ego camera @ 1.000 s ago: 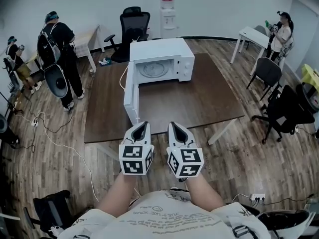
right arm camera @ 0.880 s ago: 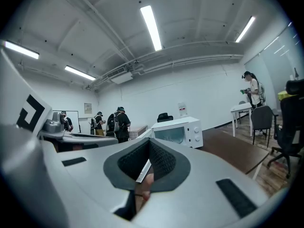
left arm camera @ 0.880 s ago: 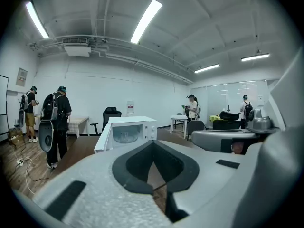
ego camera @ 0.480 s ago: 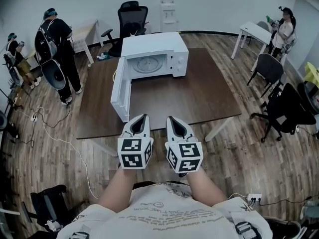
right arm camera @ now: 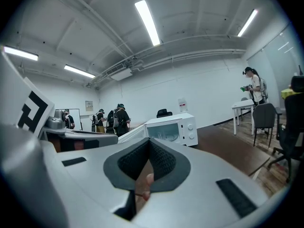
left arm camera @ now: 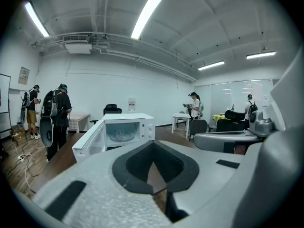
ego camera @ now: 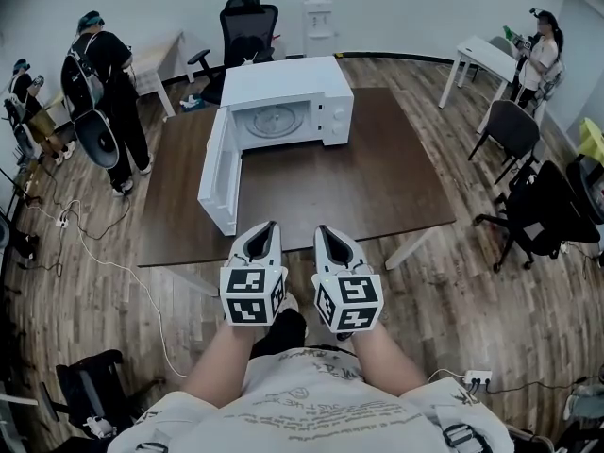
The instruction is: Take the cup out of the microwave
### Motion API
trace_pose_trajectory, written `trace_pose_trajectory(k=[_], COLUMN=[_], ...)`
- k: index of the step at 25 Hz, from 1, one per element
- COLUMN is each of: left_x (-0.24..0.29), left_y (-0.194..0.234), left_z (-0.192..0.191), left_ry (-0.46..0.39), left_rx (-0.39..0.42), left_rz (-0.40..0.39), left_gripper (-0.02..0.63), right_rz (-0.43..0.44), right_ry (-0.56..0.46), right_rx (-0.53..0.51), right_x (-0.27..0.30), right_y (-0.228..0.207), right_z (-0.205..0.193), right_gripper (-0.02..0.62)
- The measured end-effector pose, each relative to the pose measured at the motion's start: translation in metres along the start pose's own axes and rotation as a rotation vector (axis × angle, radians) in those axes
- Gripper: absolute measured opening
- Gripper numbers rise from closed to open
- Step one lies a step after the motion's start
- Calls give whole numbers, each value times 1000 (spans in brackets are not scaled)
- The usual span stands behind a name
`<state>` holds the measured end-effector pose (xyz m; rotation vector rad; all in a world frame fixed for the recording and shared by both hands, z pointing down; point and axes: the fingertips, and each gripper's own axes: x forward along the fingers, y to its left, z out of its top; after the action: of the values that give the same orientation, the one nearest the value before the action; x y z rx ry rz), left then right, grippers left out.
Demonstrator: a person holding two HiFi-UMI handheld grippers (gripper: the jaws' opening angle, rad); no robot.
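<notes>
The white microwave (ego camera: 288,83) stands at the far side of the brown table (ego camera: 377,177), its door (ego camera: 215,182) swung wide open to the left. Inside I see the glass turntable and something clear on it (left arm camera: 118,134), too small to make out as a cup. My left gripper (ego camera: 264,229) and right gripper (ego camera: 330,236) sit side by side over the table's near edge, well short of the microwave. Both are shut with nothing held. The microwave (right arm camera: 173,127) shows far ahead of the right gripper (right arm camera: 149,144), and likewise of the left gripper (left arm camera: 153,146).
Two people stand at the far left (ego camera: 99,83), another at the back right (ego camera: 543,50). Office chairs (ego camera: 250,26) (ego camera: 543,210) flank the table. A water dispenser (ego camera: 318,12) is behind the microwave. Cables (ego camera: 104,253) trail on the floor to the left.
The microwave and table have drifted left and slightly up in the head view as the person shifts. Both grippers stay shut, side by side at the near edge.
</notes>
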<state>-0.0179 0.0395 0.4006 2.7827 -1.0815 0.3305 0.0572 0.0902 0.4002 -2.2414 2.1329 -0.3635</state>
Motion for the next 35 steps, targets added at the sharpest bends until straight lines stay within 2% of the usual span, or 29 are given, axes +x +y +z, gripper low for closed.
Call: trace_pose_trajectory(k=[10, 23, 29, 35], left_x=[42, 136, 177, 218], left_y=[22, 59, 86, 123], left_z=[-3, 13, 21, 26], left_ry=[10, 33, 46, 45], left_rx=[-42, -72, -83, -128], left_rz=[-5, -17, -9, 12], left_gripper=[15, 15, 15, 15], right_rz=[8, 2, 11, 35], right_ry=[23, 44, 68, 70], right_rx=[-19, -46, -50, -75], right_x=[45, 137, 187, 244], right_y=[-10, -41, -51, -54], right_z=[1, 19, 23, 33], right_gripper=[12, 12, 12, 12])
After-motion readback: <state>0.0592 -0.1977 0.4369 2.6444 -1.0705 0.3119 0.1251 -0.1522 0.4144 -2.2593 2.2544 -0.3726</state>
